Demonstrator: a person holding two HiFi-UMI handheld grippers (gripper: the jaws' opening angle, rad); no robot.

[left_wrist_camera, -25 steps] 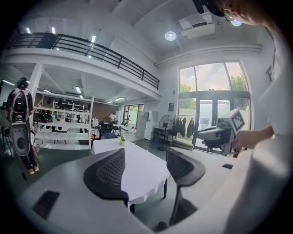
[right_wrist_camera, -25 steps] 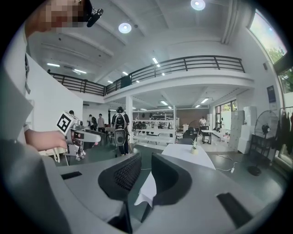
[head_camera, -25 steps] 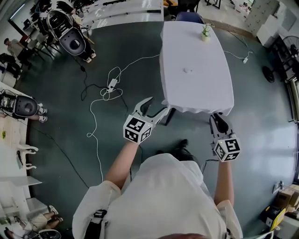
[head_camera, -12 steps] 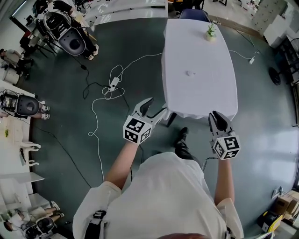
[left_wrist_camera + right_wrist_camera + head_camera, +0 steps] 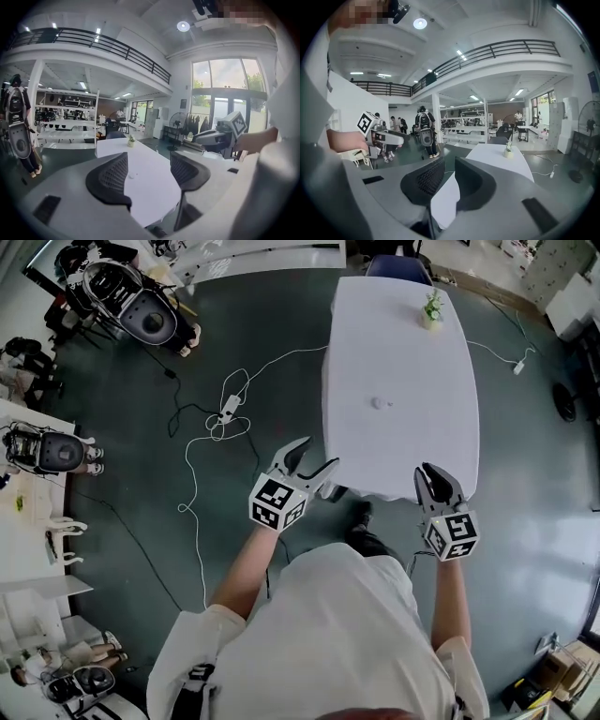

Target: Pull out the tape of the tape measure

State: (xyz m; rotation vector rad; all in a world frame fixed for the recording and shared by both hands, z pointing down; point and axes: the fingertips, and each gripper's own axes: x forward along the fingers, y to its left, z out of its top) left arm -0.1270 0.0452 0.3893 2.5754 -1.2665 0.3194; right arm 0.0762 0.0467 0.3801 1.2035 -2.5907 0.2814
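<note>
- Lower middle of the head view: the left hand-held gripper (image 5: 317, 454) has its jaws wide apart and empty, just short of the white surface's (image 5: 412, 442) near edge.
- Middle of the surface: a small pale round thing (image 5: 378, 403), probably the tape measure though too small to tell, lies well apart from both grippers. The step looks like the approach, so come in level, steady the case with one gripper and pinch the tape's tip with the other.
- Lower right: the right hand-held gripper (image 5: 431, 472) has its jaws partly apart with nothing between them.
- Upper right: a small pot (image 5: 431, 319) holds a green plant.
</note>
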